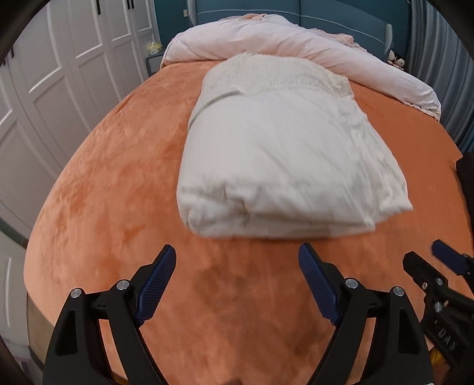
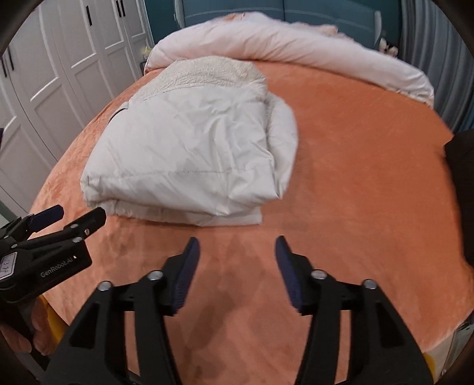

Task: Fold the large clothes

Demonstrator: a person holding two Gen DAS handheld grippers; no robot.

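The padded white coat (image 1: 284, 154) lies folded; the left gripper (image 1: 237, 284) and right gripper (image 2: 235, 272) hang wide, empty, near it; likely only tidying remains.

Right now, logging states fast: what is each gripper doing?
Left gripper: open, holding nothing, short of the coat.
Right gripper: open, holding nothing.

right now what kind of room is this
Most likely a bedroom: a bed with an orange cover, a rolled pink duvet against the blue headboard, and white wardrobe doors beside it.
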